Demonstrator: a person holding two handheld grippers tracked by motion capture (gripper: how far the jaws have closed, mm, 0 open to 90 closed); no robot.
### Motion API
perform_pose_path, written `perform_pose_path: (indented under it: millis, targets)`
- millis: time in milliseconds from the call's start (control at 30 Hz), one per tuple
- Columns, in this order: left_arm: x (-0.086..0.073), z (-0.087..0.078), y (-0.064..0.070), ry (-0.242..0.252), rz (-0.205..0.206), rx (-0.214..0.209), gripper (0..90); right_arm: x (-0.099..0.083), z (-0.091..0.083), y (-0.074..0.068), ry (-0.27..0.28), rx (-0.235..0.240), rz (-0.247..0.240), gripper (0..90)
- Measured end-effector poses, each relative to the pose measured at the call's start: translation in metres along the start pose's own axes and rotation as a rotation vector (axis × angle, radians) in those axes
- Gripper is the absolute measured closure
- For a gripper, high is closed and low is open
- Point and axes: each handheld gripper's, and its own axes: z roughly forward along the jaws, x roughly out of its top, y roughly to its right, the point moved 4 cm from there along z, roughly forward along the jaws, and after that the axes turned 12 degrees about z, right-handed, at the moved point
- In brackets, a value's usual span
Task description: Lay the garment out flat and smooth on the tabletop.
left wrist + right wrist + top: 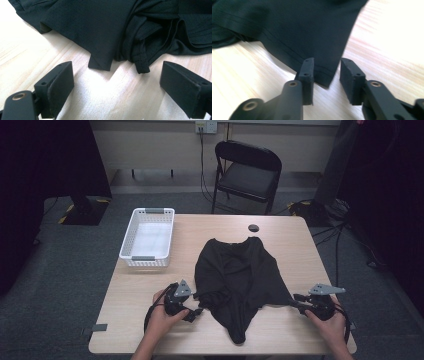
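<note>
High view, left to right: white perforated plastic basket point(148, 238) sits on the far-left part of the light wooden table point(290, 240), well apart from the garment. Person's left hand point(162, 317) holds the left gripper point(196, 309) at the near-left edge of the black thin-fabric garment point(239, 270), which lies spread over the table's middle with its narrow end hanging towards the near edge. Small black round disc point(254, 227) lies beyond the garment's far end, apart from it. Right hand point(331, 325) holds the right gripper point(296, 298) at the garment's near-right corner. Black folding chair point(247, 170) stands on the grey floor behind the table

Left gripper view: left gripper point(117, 82) has its jaws spread wide, bare table between them; the garment's bunched, folded edge point(120, 30) lies just ahead, not touching either jaw

Right gripper view: right gripper point(326, 72) has jaws partly apart, with the hemmed corner of the garment point(322, 75) lying in the gap; the left jaw overlaps the hem, the right jaw stands clear of the cloth, so not clamped
</note>
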Motion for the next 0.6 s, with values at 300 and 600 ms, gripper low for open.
perform_pose_path:
  millis: [300, 600]
  targets:
    - [0.000, 0.000, 0.000, 0.000, 0.001, 0.000, 11.8, 0.003, 0.001, 0.002, -0.007, -0.002, -0.013, 86.4]
    - [0.000, 0.000, 0.000, 0.000, 0.000, 0.000, 11.8, 0.015, -0.012, 0.025, -0.007, 0.014, 0.018, 87.2]
